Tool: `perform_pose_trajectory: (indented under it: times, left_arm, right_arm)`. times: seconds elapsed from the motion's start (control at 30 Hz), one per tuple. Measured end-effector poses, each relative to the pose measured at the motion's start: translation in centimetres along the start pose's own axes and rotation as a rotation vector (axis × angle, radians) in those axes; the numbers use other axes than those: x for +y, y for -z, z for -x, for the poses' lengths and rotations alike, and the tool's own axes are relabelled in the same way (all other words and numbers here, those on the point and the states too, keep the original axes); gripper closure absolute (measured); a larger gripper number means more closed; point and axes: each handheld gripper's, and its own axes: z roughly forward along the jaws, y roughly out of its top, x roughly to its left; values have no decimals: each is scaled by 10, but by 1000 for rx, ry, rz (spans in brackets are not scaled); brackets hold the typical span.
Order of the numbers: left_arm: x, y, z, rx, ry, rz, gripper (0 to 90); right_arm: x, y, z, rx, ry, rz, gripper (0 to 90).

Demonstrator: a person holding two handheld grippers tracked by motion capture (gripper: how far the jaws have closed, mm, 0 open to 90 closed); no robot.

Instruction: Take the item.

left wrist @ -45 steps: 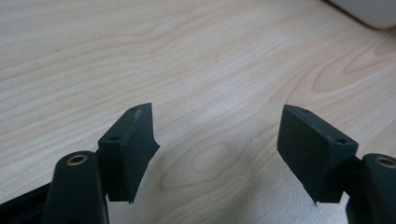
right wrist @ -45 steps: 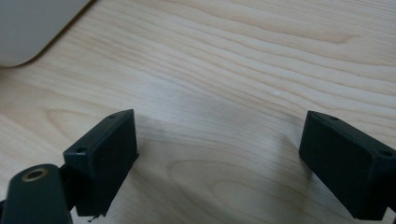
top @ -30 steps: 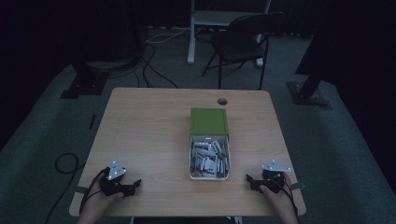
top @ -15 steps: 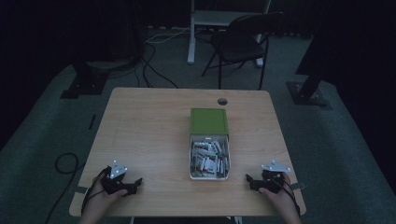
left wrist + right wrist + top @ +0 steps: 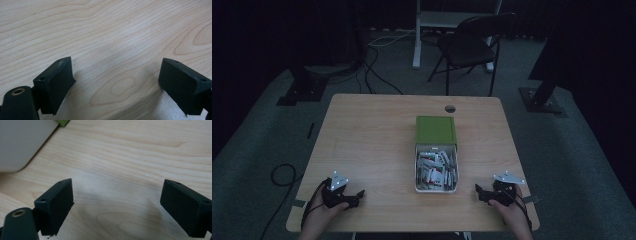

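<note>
One wooden table point(image 5: 377, 140), seen from the high view. One white open box point(image 5: 435, 189) near the middle of the near half, packed with small white and red packets point(image 5: 434, 167); too many and too jumbled to count. One green lid point(image 5: 435, 130) lying flat just beyond the box, touching its far edge. One round dark hole point(image 5: 450, 108) in the tabletop beyond the lid.

Two grippers, one in each hand, both resting low at the near edge of the table. Left gripper point(image 5: 358, 193) at the near left corner, well apart from the box, pointing toward it, held by the left hand point(image 5: 329, 210). Right gripper point(image 5: 477, 189) near the right corner, closer to the box but apart from it, held by the right hand point(image 5: 512, 212). One grey three-cornered plate on top of each.

In the left gripper view, left gripper point(image 5: 116, 82) with two black jaws spread wide, bare wood grain between them, nothing pinched. In the right gripper view, right gripper point(image 5: 117, 203) likewise spread wide over bare wood, gripping nothing; one rounded corner of the white box point(image 5: 22, 142) at upper left, with a sliver of green lid point(image 5: 63, 122) at the top edge.

Beyond the table, on the dim floor: one dark folding chair point(image 5: 472, 47), several cables point(image 5: 377, 65).
</note>
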Motion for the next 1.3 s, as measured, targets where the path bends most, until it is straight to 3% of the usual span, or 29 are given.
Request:
perform_pose_trajectory:
  times: [0.57, 0.93, 1.3]
  left_arm:
    - [0, 0, 1, 3, 4, 0, 126]
    - [1, -1, 1, 6, 7, -1, 125]
    - [1, -1, 2, 9, 10, -2, 123]
  right_arm:
    - [37, 32, -11, 18, -17, 96, 129]
    - [66, 51, -30, 46, 28, 171, 133]
    - [83, 57, -44, 92, 81, 183, 133]
